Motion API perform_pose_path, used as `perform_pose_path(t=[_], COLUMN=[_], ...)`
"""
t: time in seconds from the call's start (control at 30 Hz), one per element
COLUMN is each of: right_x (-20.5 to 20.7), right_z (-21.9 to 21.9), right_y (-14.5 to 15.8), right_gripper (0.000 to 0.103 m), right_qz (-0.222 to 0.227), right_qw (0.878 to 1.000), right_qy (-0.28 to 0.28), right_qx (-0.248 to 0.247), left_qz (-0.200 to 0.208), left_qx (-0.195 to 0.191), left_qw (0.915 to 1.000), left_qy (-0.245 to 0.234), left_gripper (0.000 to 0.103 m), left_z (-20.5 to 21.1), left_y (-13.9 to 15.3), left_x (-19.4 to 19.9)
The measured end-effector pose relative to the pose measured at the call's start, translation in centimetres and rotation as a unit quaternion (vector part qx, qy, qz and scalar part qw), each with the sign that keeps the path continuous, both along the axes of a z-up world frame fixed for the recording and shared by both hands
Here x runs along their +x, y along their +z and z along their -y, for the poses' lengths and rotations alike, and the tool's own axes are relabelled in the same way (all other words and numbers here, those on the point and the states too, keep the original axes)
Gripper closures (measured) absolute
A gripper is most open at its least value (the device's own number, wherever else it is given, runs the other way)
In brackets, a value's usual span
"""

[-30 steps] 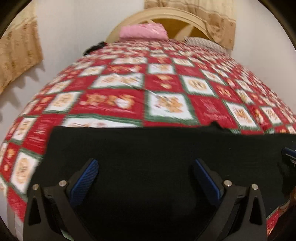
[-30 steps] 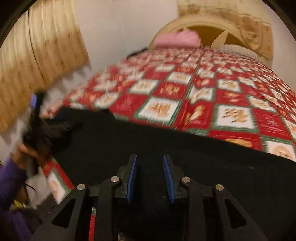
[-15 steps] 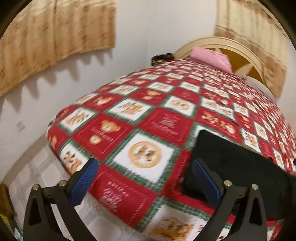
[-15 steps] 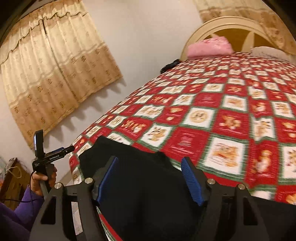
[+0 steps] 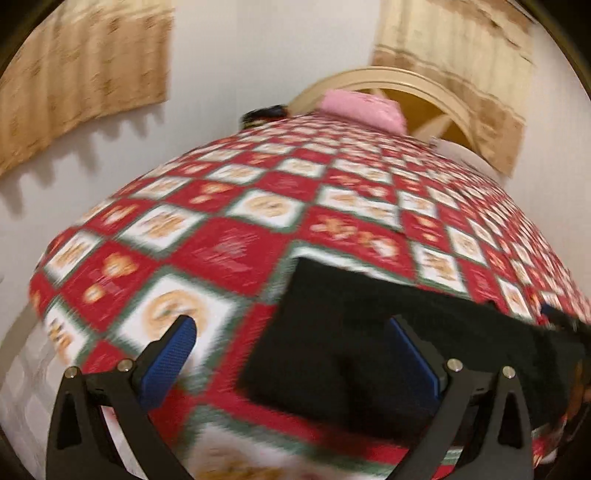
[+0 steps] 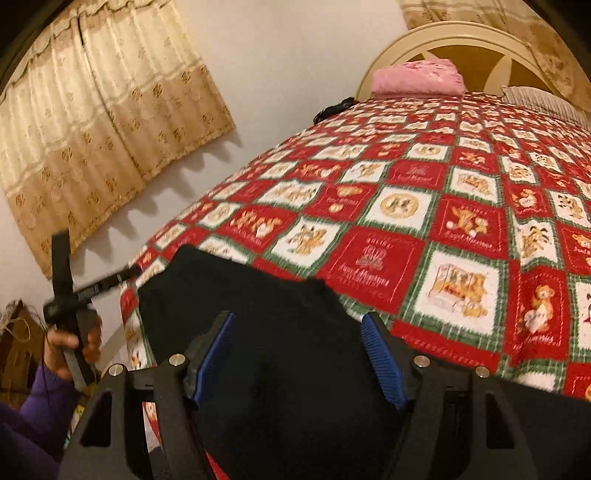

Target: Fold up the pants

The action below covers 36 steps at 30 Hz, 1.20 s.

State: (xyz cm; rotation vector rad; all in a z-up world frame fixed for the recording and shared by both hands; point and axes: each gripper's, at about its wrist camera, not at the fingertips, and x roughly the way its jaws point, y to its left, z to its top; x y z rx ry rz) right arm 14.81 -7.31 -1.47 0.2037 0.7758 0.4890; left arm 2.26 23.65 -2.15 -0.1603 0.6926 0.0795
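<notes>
— What has just changed at the near edge of the bed?

— The right gripper [image 6: 297,354] has just been opening; its blue pads now stand wide apart with only the black pants [image 6: 258,295] lying flat beneath them, nothing pinched. I judge it has let go of the cloth after laying a fold.

— And the left gripper [image 5: 291,354]?

— Spread wide too, gripping nothing: one pad hangs over the quilt [image 5: 221,243], the other over the pants' left edge. In the right wrist view the person's hand [image 6: 74,336] carries it off beside the bed's corner.

— Where do the pants lie?

— At the bed's near corner, a dark block on the red-and-white checks — well short of the pink pillow [image 6: 417,77] and the headboard [image 6: 461,33] beyond.

— Against a second ago?

— Then the right pads were nearly together and the pants filled the left view edge to edge; now the left view looks from the side, with quilt to the left.
</notes>
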Motion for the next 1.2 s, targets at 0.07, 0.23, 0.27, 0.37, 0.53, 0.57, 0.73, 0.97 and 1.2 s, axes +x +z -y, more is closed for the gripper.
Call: perform_pose_path(t=[0.07,0.23,0.27,0.37,0.53,0.57,0.73,0.97,1.2], right_x=[1.5,4.2,4.3,3.6,3.8,4.1,6.4,9.1,10.1], right_z=[0.0,-2.4,-2.9,-4.4,-3.2,-3.0,-3.3,-3.4,-4.8], right_y=[-0.2,-2.9,-3.4,-4.2,-4.3,-4.5,-5.0,-6.1,-6.4], right_gripper=[0.032,0.032,0.032,0.032,0.032,0.032,0.032,0.032,0.030], right_qz=[-0.010,-0.052,-0.060,-0.068,-0.082,-0.089,-0.122,-0.169,-0.170], right_qw=[1.000,0.998,0.997,0.994,0.993,0.992,0.982,0.964,0.959], right_qy=[0.005,0.046,0.053,0.086,0.087,0.087,0.129,0.162,0.181], right_qx=[0.007,0.010,0.012,-0.009,-0.010,0.001,0.058,0.127,0.135], left_qz=[0.007,-0.055,-0.055,-0.038,-0.042,-0.041,-0.041,-0.041,-0.042], left_qx=[0.018,0.030,0.049,0.086,0.070,0.074,0.072,0.072,0.073], left_qw=[0.9997,0.9977,0.9971,0.9952,0.9963,0.9960,0.9962,0.9962,0.9961], left_qy=[-0.015,-0.024,-0.021,-0.025,-0.029,-0.028,-0.028,-0.028,-0.028], left_gripper=[0.000,0.000,0.000,0.000,0.000,0.000,0.000,0.000,0.000], left_z=[1.8,3.8,4.2,5.1,4.6,4.8,5.0,5.0,5.0], left_y=[0.1,-3.5,-4.1,-4.0,-4.0,-4.0,-4.2,-4.3,-4.3], left_x=[0.8,3.4,3.1,2.4,2.6,2.5,2.7,2.8,2.9])
